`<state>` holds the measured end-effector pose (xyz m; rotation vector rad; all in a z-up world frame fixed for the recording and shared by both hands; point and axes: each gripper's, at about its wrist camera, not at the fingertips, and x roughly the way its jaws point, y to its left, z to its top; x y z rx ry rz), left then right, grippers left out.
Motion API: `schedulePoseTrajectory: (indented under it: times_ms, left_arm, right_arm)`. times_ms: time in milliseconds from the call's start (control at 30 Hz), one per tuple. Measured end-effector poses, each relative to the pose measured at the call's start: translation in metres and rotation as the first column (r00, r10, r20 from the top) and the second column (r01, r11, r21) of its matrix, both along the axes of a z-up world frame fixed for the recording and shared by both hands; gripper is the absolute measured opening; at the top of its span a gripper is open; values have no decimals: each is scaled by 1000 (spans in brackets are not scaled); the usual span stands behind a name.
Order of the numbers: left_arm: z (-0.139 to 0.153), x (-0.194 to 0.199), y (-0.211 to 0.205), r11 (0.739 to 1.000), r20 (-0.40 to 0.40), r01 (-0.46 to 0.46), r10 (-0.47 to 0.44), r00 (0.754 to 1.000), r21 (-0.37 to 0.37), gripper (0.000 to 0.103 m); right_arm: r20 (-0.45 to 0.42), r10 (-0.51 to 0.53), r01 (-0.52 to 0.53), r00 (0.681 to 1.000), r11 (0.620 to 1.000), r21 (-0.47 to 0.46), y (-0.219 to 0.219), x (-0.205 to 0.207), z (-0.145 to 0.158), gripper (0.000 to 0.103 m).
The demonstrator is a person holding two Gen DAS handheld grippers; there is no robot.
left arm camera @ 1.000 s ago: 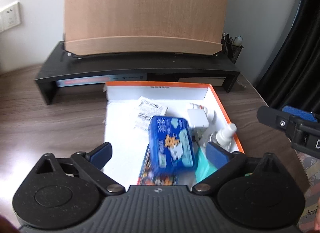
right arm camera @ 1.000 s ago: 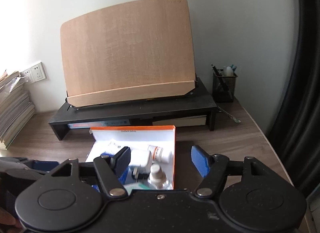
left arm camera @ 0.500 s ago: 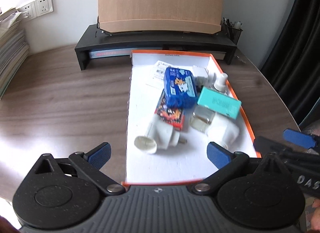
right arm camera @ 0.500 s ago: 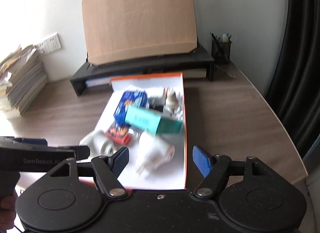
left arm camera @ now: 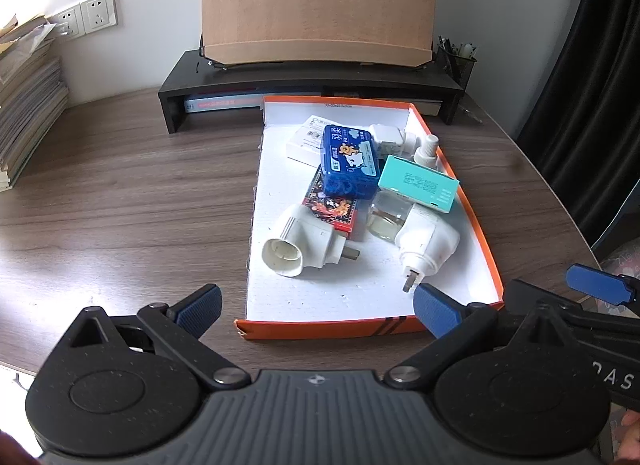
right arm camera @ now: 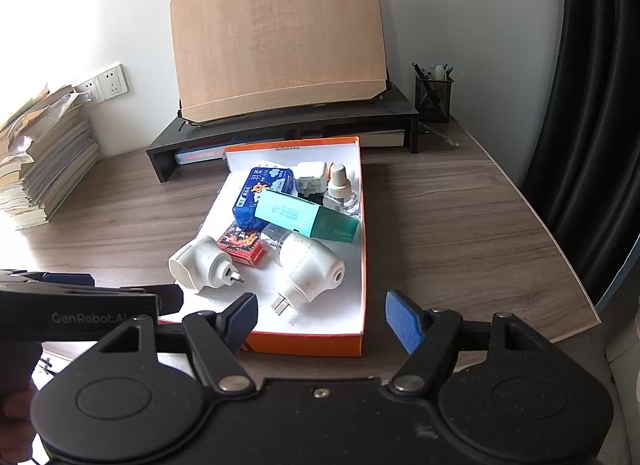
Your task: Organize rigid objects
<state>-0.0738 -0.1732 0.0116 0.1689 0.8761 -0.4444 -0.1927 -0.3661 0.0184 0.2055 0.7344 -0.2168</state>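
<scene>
hovering at the near end of an orange-walled box (left arm camera: 486,249) on a wood-grain worktop (left arm camera: 132,193), the left gripper (left arm camera: 316,311) and right gripper (right arm camera: 320,323) both stand spread wide with nothing between their pads. ahead and below lies a jumble: two white plug-in units (left arm camera: 300,243) (right arm camera: 310,269) nearest, prongs toward the grippers, long axes running roughly away; behind them a red pack (left arm camera: 332,205), blue box (left arm camera: 350,163) and teal carton (right arm camera: 306,217). the right gripper looks nearer the right-hand unit. a small glass bottle (left arm camera: 386,217) is half hidden beneath the carton; items at the far end overlap and are hard to separate.
</scene>
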Motion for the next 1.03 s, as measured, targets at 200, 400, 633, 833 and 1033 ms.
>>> schedulePoseTrajectory:
  times_ms: [200, 400, 633, 833, 1033]
  left_arm:
    - [-1, -2, -7, 1000, 0, 14, -14, 1000, 9, 103]
    - [-4, -1, -11, 1000, -11, 12, -12, 1000, 15, 103]
    - [-5, -1, -15, 1000, -8, 13, -13, 1000, 21, 103]
    - [-5, 0, -17, 1000, -3, 16, -16, 1000, 21, 103]
    - [-8, 1, -20, 999, -18, 26, -26, 1000, 34, 103]
  right_arm:
    - [1, -11, 11, 1000, 1000, 2, -6, -4, 0, 84]
    - [-7, -16, 16, 1000, 1000, 1, -10, -3, -3, 84]
    - [-10, -15, 15, 1000, 1000, 2, -12, -3, -3, 84]
    - [-12, -15, 15, 1000, 1000, 0, -14, -3, -4, 84]
    - [-11, -12, 12, 1000, 1000, -8, -15, -3, -5, 84]
